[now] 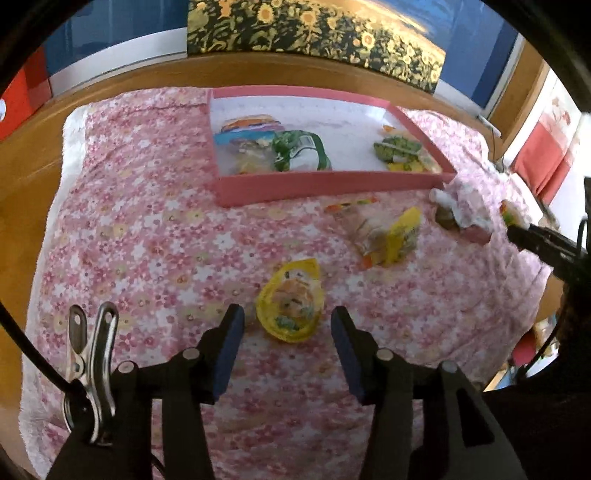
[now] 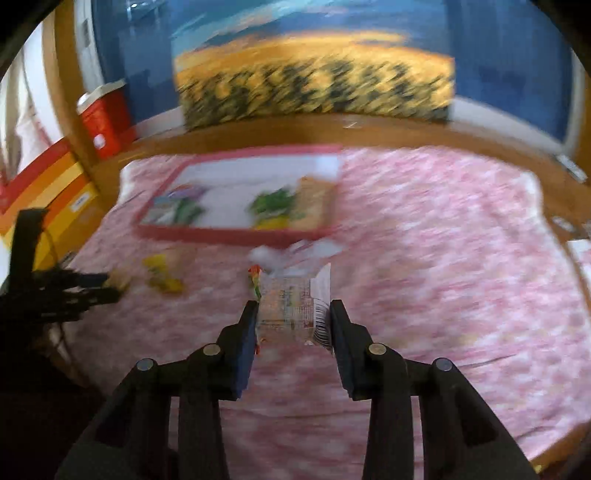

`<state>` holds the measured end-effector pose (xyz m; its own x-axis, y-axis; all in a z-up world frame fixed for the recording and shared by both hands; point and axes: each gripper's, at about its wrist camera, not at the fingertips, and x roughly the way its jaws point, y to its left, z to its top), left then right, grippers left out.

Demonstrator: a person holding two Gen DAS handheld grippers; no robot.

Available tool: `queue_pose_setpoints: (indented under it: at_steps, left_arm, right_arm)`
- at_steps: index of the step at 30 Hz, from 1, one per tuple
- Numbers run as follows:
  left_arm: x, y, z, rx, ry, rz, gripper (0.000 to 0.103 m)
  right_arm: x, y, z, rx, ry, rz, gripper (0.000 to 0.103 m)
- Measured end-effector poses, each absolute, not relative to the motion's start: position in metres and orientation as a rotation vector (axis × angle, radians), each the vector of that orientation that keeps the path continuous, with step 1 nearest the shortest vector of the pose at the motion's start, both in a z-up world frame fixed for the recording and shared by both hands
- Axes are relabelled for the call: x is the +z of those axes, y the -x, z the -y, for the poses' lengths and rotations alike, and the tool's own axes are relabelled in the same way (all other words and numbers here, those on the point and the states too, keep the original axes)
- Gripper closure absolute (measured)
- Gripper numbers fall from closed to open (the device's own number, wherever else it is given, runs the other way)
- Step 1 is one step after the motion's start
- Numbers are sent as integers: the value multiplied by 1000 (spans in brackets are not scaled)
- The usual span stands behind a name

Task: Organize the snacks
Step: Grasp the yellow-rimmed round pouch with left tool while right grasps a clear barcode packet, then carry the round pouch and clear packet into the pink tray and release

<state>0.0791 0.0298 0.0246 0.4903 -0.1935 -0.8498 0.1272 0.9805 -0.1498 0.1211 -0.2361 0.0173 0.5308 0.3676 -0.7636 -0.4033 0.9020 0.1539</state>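
A yellow-rimmed snack packet lies on the pink flowered cloth. My left gripper is open just in front of it, one finger on each side, the pads clear of the packet. My right gripper is shut on a white snack packet with a barcode, held above the cloth; this view is blurred. The pink tray stands at the back with several snacks inside, also visible as the pink tray in the right wrist view. The left gripper shows at that view's left edge.
Loose snacks lie in front of the tray: a yellow and clear packet and a small heap to the right. A sunflower picture leans behind the wooden table edge. Red and orange boxes stand at the left.
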Motion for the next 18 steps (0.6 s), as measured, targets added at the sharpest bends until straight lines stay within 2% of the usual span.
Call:
queue_pose_setpoints:
  at_steps: [3, 4, 5, 11, 18]
  left_arm:
    - [27, -75, -21, -216, 27, -1014, 54]
    - [27, -76, -21, -220, 20, -1016, 60]
    - [25, -77, -21, -222, 18, -1021, 71]
    - [27, -80, -29, -226, 39, -1010, 73]
    - [44, -87, -48, -185, 99, -955, 73]
  right_arm:
    - [2, -120, 215, 526, 38, -958, 64]
    - [-1, -117, 207, 552, 60, -969, 64]
    - [-3, -116, 200, 574, 84, -973, 64]
    - [14, -129, 179, 600, 82, -881, 64]
    - [30, -199, 149, 429, 157, -795, 64]
